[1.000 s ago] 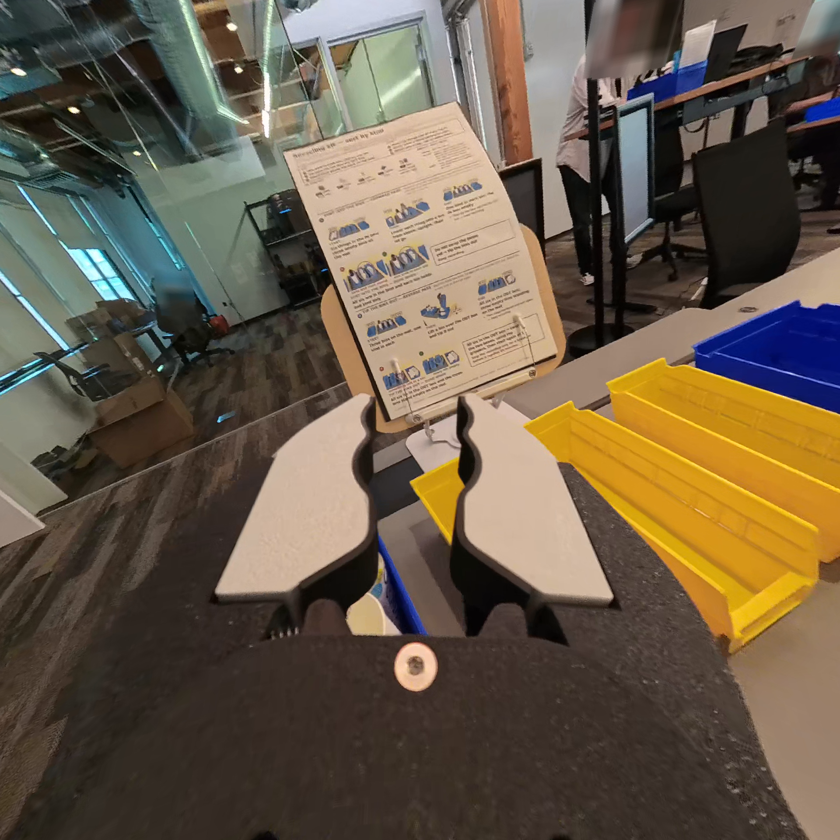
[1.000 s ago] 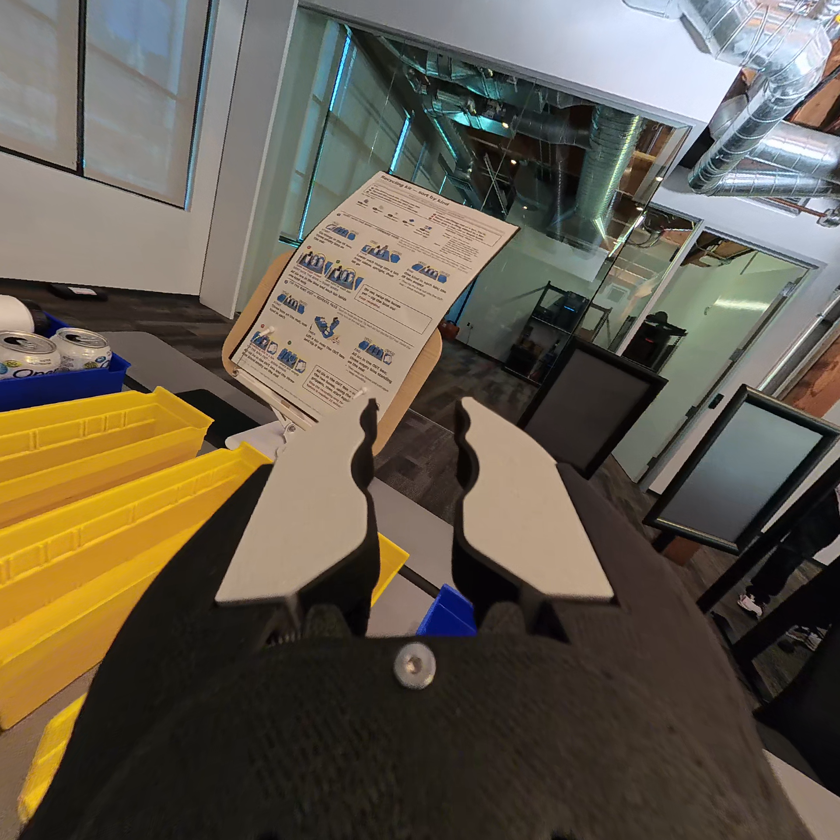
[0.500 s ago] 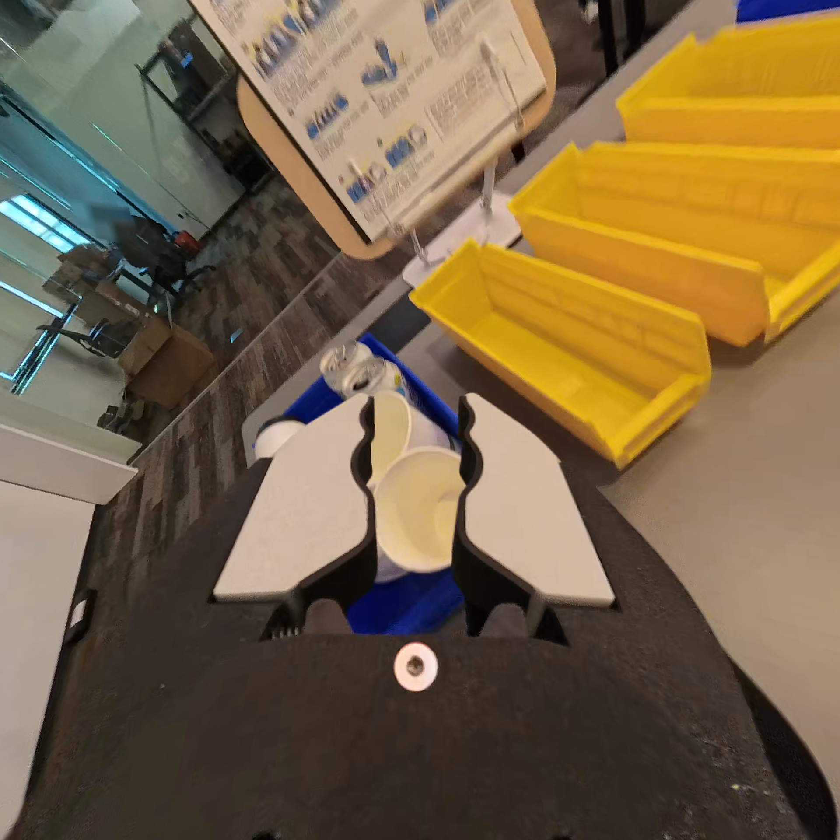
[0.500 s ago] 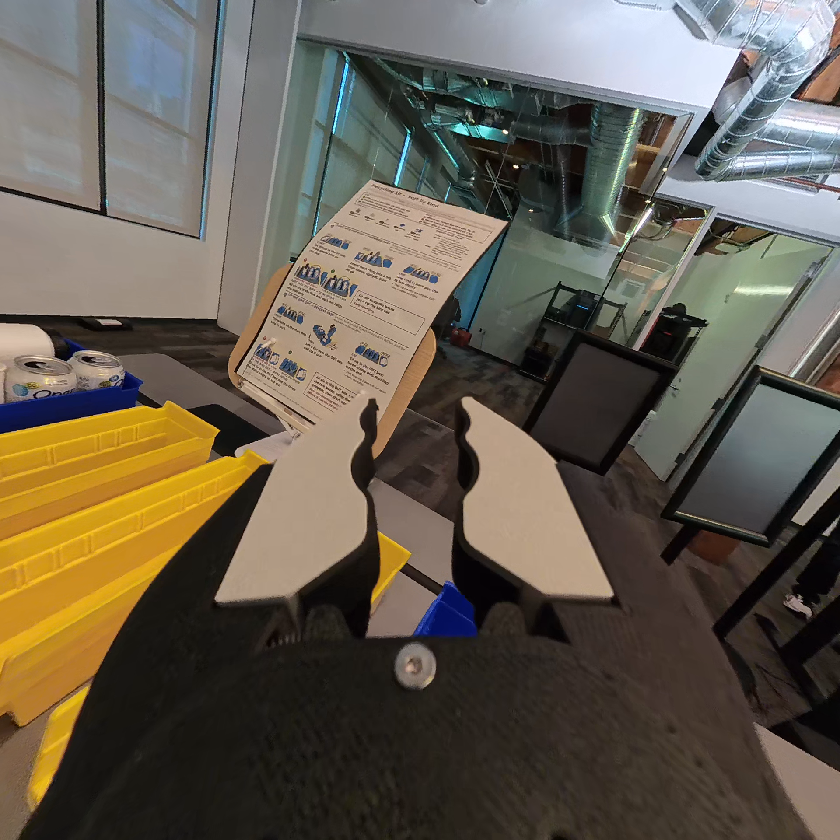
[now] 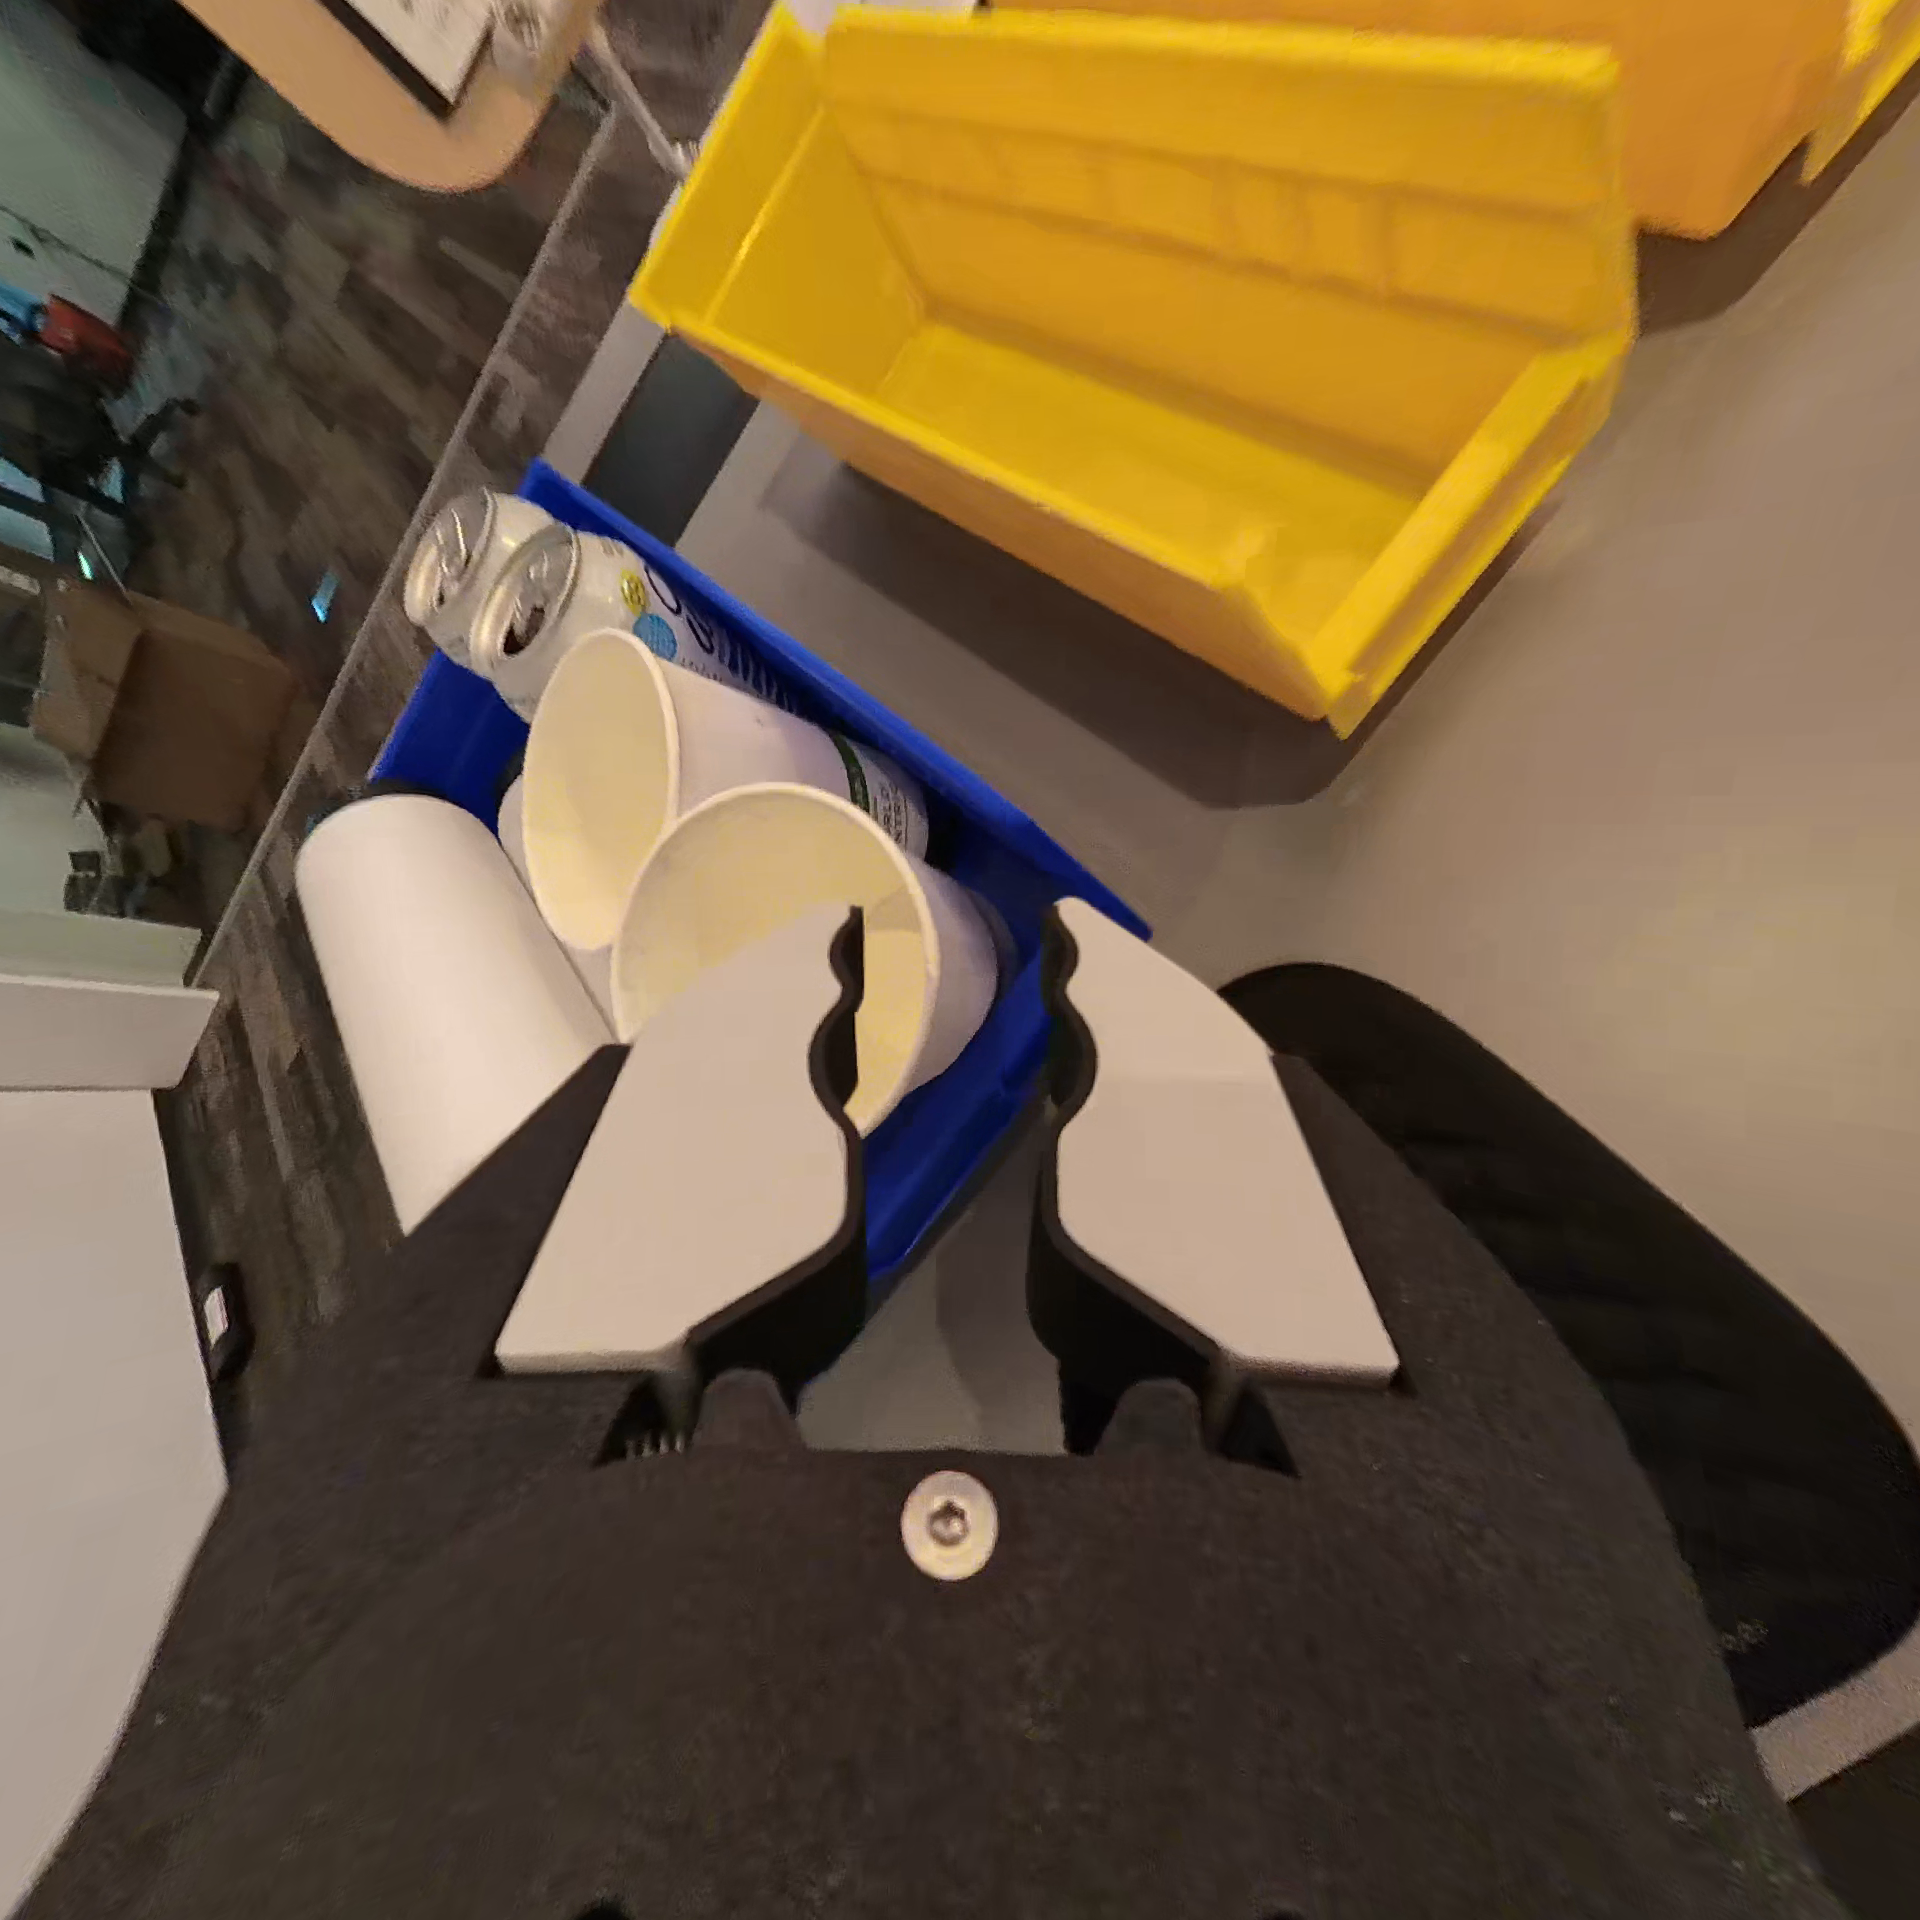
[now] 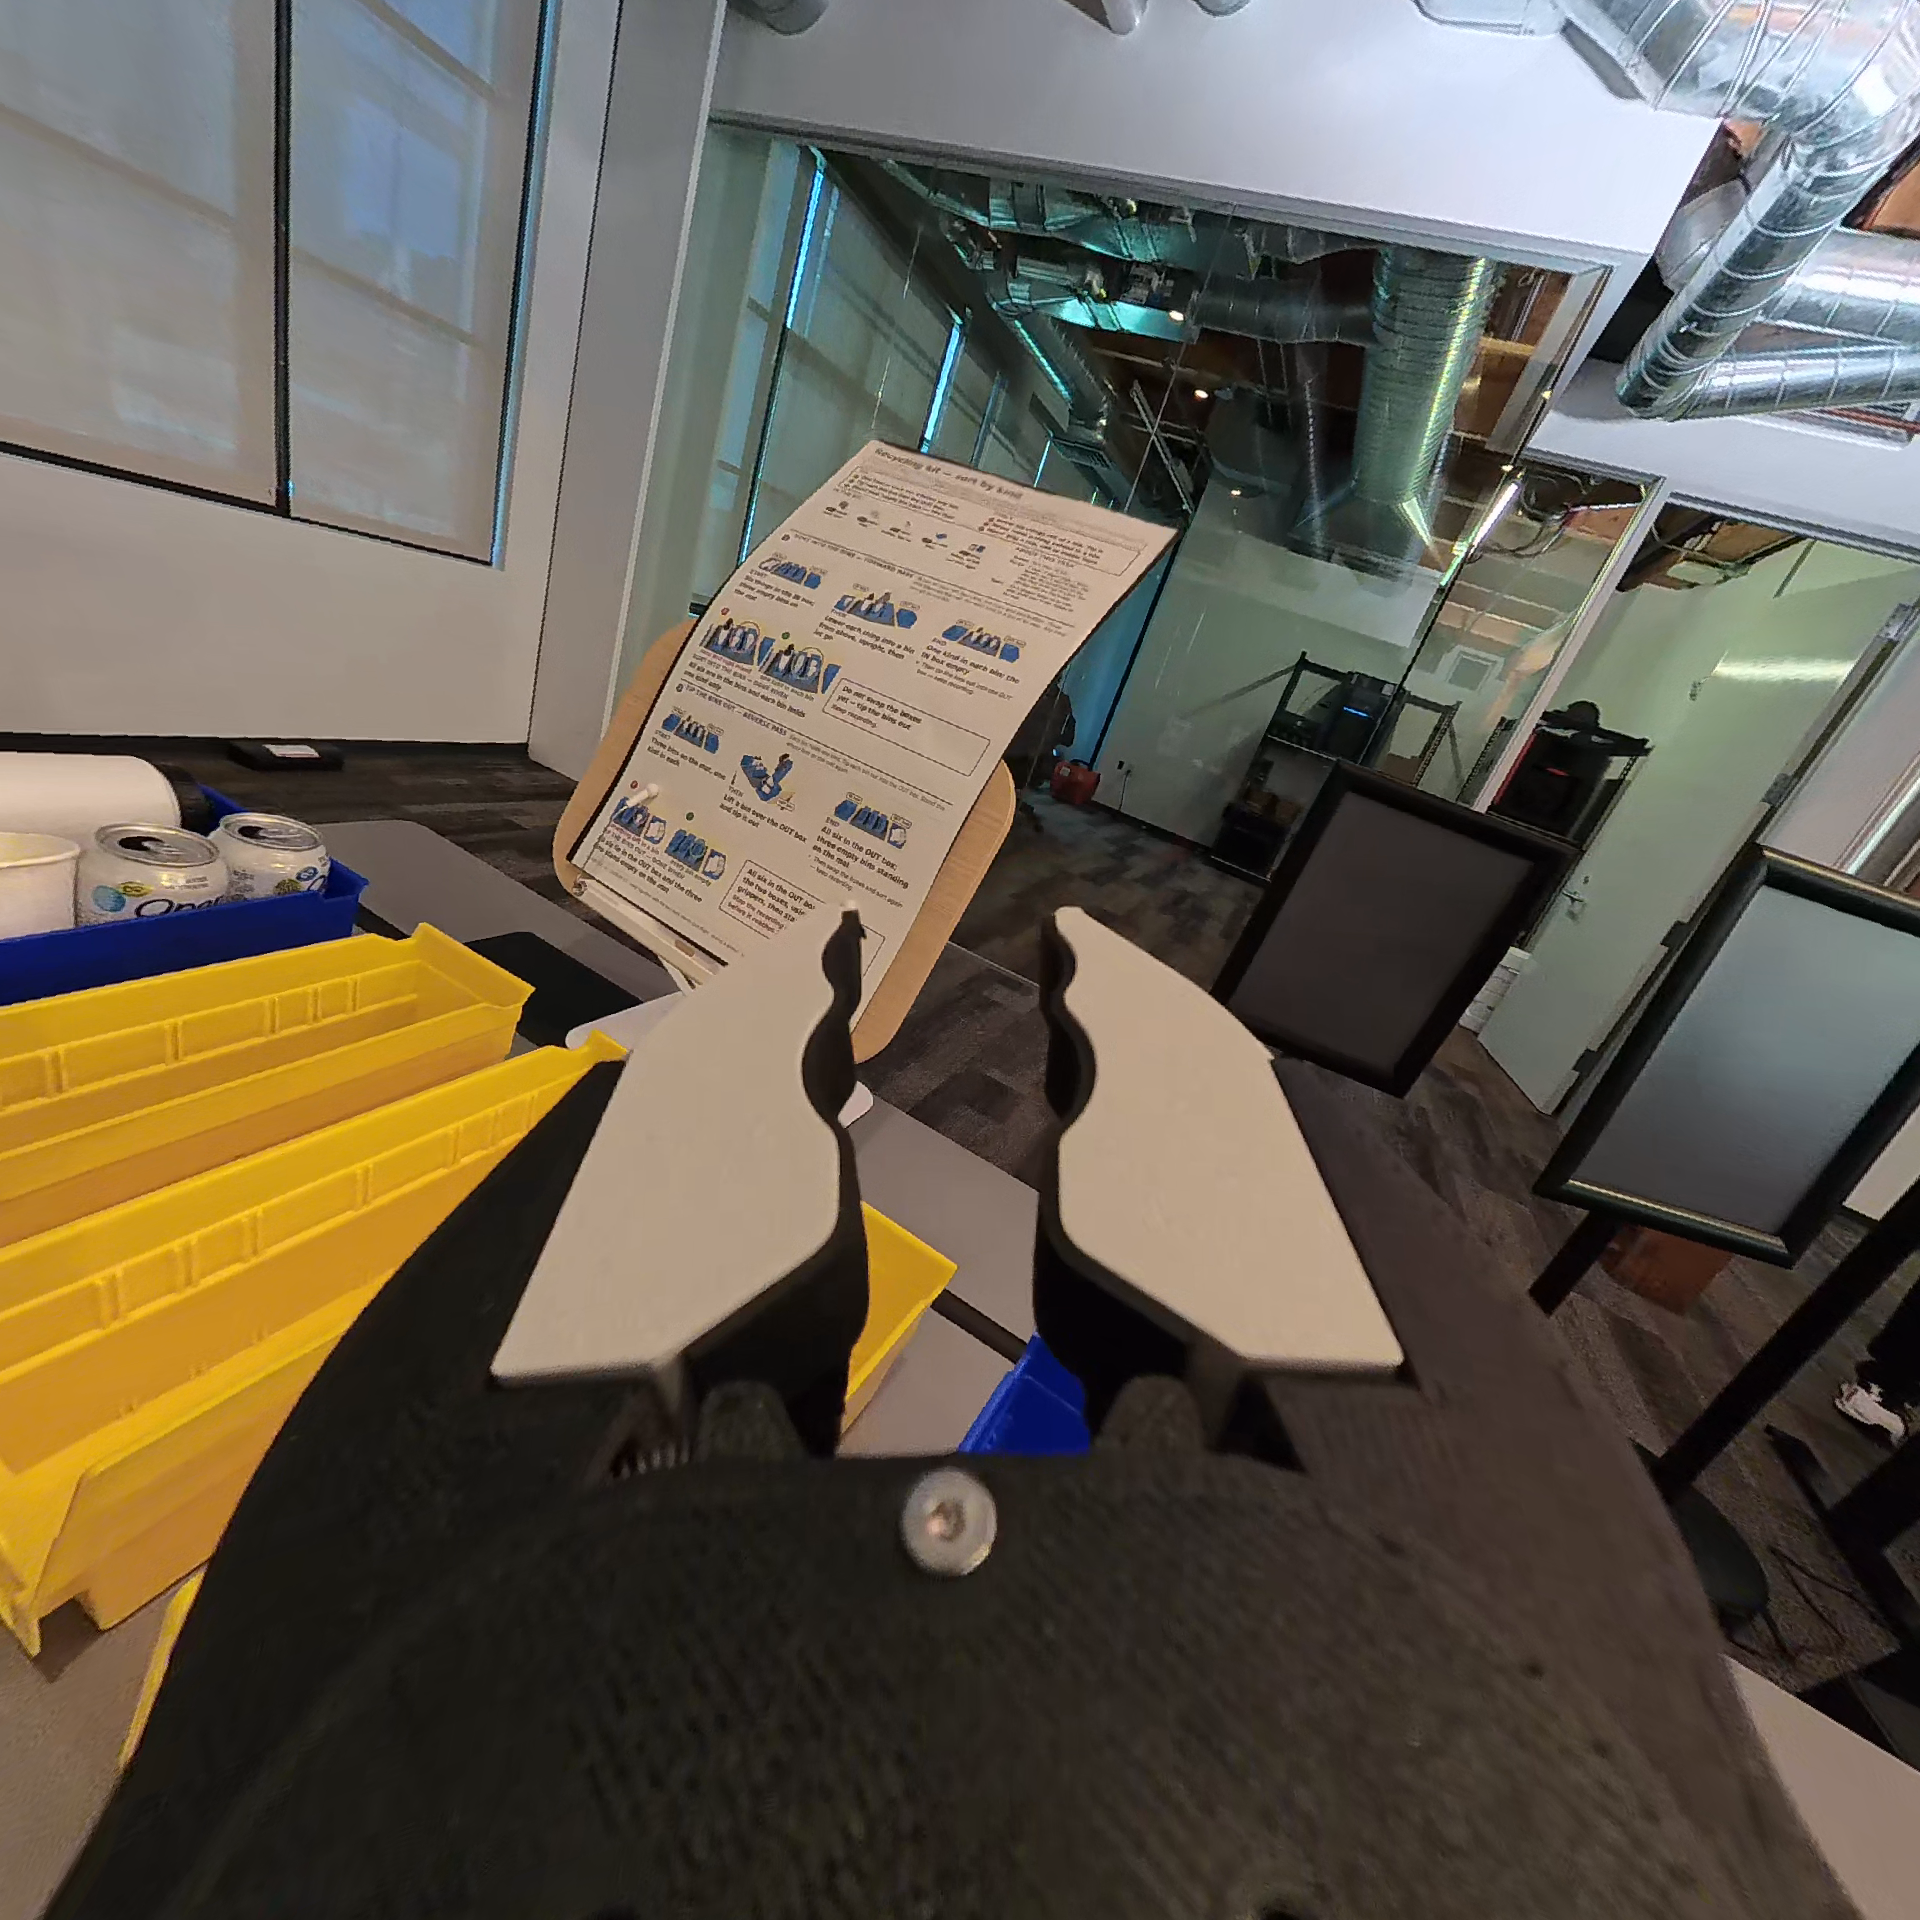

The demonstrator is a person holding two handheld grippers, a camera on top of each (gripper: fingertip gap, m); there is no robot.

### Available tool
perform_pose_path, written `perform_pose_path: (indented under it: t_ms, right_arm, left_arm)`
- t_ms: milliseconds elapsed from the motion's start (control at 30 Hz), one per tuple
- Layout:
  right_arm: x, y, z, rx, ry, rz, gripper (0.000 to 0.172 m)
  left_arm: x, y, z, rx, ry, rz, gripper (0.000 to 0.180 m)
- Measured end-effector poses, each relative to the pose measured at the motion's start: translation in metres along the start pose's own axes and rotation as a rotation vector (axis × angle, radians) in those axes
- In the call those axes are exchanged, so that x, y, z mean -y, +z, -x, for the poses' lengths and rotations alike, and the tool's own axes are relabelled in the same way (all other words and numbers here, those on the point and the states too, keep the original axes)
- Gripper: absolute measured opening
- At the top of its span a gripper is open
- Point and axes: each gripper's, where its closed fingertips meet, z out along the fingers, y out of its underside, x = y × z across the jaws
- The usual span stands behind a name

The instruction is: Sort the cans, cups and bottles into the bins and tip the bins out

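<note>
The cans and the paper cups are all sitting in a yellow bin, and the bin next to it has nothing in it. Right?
Not quite. The cans and cups sit in a blue bin, as the left wrist view shows. The yellow bin beside it has nothing in it.

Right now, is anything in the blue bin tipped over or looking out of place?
Nothing is spilled or damaged. In the blue bin, two paper cups lean askew against the cans; a white bottle lies along the far edge.
</note>
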Motion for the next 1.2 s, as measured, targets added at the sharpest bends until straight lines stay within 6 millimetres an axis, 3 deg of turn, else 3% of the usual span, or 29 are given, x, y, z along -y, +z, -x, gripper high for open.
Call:
perform_pose_path:
  t_ms: [133,333,767,1200]
  right_arm:
    - [-0.001,-0.001,-0.003,-0.009,0.002,0.004,0.033]
    - [-0.004,-0.002,-0.011,-0.022,0.017,0.003,0.033]
    - [-0.007,0.0,-0.014,-0.024,0.021,0.017,0.033]
    - [-0.008,-0.004,-0.019,-0.033,0.042,0.0,0.034]
  left_arm:
    - [-0.024,0.018,0.011,-0.001,-0.02,0.113,0.032]
    - [-0.043,0.037,0.011,0.0,0.007,0.192,0.033]
    - [-0.045,0.048,0.012,-0.055,0.022,0.254,0.027]
    - [-0.045,0.045,0.01,-0.096,0.017,0.279,0.016]
